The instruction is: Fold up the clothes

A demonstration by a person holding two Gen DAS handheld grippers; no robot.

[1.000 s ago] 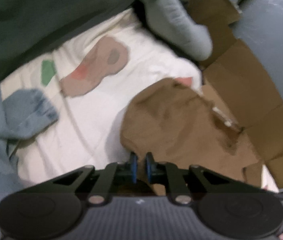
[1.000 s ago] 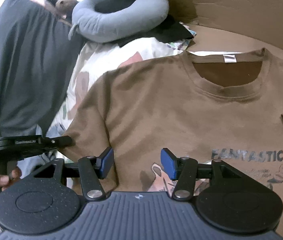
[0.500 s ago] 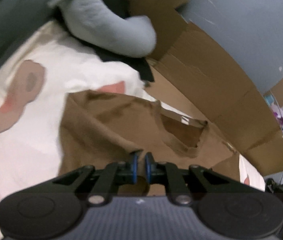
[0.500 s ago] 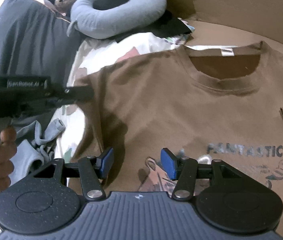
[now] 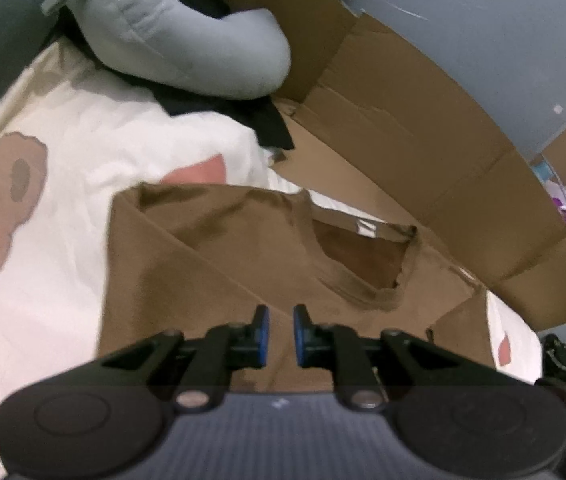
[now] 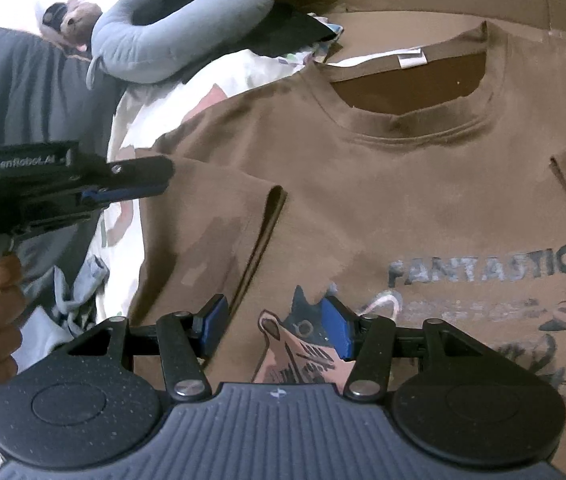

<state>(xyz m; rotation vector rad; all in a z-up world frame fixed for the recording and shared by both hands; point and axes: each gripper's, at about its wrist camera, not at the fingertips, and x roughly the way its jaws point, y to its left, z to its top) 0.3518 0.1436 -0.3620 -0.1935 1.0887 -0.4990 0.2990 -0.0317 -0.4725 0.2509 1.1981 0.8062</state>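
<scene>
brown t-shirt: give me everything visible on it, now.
The brown t-shirt lies face up on a white printed bedsheet, collar toward the cardboard. Soft knit, ribbed crew neck, white neck label, "FANTASTIC" and a cartoon print on the chest. One short sleeve is folded inward over the body.

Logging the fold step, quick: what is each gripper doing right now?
Left gripper: jaws opening over the brown T-shirt, a gap showing between them.
Right gripper: open above the shirt, holding nothing.
</scene>
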